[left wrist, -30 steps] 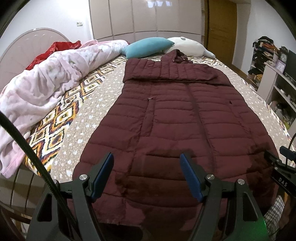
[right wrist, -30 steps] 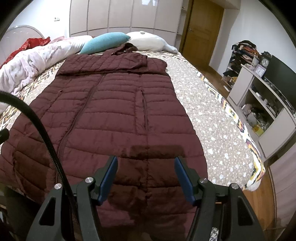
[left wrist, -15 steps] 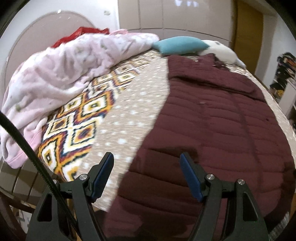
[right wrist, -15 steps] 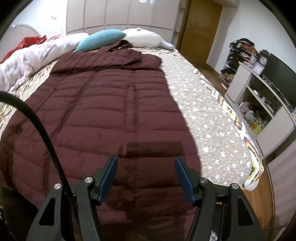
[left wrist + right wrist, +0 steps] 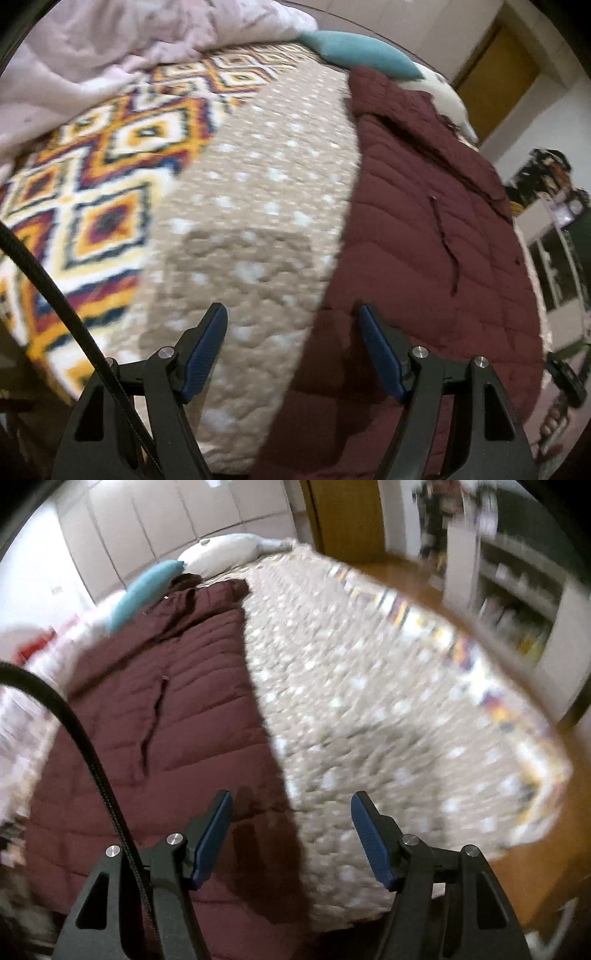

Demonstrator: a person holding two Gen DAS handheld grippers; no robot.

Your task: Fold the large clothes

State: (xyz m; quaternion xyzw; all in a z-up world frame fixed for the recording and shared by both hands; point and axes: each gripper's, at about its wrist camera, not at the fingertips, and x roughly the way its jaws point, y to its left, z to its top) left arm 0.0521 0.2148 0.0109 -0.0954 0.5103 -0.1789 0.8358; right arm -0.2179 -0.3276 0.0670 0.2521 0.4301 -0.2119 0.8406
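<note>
Both views are smeared by blur, the right wrist one most of all: the shelves [image 5: 517,602] at its far edge are a streak and their contents cannot be read. The coat [image 5: 424,236] runs out of frame at the bottom in each view, so its hem is hidden. It is a dark maroon quilted coat (stitched in narrow horizontal bands) lying flat, front up, on the bed [image 5: 255,177], its collar end near a teal pillow [image 5: 354,51] and a white pillow [image 5: 225,552]. A pink blanket [image 5: 110,40] is heaped along the bed's far side. The left gripper [image 5: 291,349] is spread wide, empty, above the coat's edge. The right gripper [image 5: 291,834] is likewise spread, holding nothing.
</note>
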